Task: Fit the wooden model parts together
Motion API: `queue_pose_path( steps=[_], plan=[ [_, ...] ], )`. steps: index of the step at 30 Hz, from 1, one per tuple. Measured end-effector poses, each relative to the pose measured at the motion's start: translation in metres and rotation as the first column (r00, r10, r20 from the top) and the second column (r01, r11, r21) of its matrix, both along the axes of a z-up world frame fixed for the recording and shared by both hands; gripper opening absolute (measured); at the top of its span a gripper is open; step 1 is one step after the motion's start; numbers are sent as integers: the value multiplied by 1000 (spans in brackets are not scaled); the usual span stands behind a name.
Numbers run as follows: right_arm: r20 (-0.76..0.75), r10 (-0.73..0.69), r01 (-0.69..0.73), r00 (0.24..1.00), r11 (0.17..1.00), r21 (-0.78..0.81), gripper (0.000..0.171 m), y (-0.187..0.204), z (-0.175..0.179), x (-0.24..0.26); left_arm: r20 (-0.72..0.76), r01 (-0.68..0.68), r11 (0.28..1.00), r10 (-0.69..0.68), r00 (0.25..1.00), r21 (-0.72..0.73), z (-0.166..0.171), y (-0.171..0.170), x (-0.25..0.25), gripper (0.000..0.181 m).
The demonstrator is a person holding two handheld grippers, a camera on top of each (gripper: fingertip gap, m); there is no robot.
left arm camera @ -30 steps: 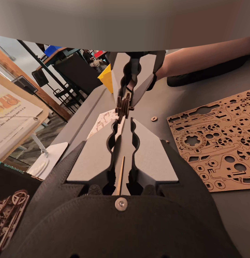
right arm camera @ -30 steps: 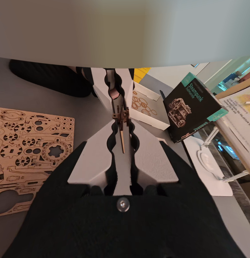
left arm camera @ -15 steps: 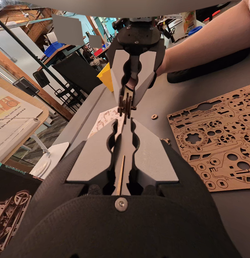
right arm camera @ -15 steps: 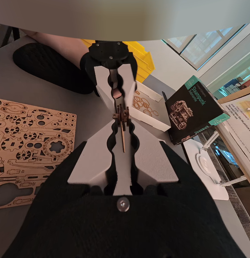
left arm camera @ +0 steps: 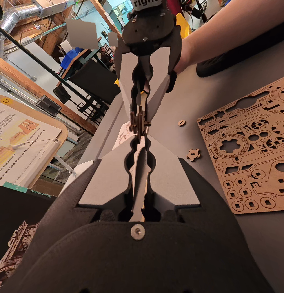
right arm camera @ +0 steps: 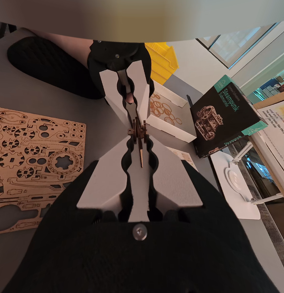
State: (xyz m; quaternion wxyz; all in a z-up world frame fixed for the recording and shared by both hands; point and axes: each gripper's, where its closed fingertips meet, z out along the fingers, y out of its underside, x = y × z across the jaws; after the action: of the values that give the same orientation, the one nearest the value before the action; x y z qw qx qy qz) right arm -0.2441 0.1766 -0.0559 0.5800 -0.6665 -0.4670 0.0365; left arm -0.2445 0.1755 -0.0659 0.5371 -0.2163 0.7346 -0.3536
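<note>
A small dark wooden gear cluster (left arm camera: 139,124) hangs above the grey table between both grippers, which meet tip to tip. My left gripper (left arm camera: 139,140) is shut on a flat wooden part seen edge-on (left arm camera: 144,187) that joins the cluster. My right gripper (left arm camera: 139,113) faces it from above, shut on a pale flat part (left arm camera: 143,101). In the right wrist view the cluster (right arm camera: 138,131) sits at my right gripper's tips (right arm camera: 139,138), the held strip (right arm camera: 141,157) runs back between the fingers, and the left gripper (right arm camera: 136,121) is opposite.
A laser-cut wooden sheet (left arm camera: 249,150) lies flat on the table, also in the right wrist view (right arm camera: 35,158). Two loose small parts (left arm camera: 193,154) lie beside it. A white tray of rings (right arm camera: 166,114), a black box (right arm camera: 225,117), a yellow bin (right arm camera: 162,60) and an instruction board (left arm camera: 19,134) stand around. Less than 4 cm separates the two grippers' tips.
Both grippers stay shut tip to tip on the joined parts. The pair has tilted and shifted a little, so more of each opposite gripper shows; the cluster looks unchanged.
</note>
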Motion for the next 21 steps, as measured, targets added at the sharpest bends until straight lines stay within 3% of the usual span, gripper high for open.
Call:
queue_pose_path(
  steps=[11, 21],
  plan=[
    [25, -25, 22, 999, 996, 87, 21, 0, 11, 4, 1, 10, 999, -10, 1000, -52, 3, 3, -1, 3],
    [100, 10, -23, 995, 992, 125, 5, -9, 13, -2, -8, 37, 994, -38, 999, -99, 5, 1, -2, 3]
  ],
)
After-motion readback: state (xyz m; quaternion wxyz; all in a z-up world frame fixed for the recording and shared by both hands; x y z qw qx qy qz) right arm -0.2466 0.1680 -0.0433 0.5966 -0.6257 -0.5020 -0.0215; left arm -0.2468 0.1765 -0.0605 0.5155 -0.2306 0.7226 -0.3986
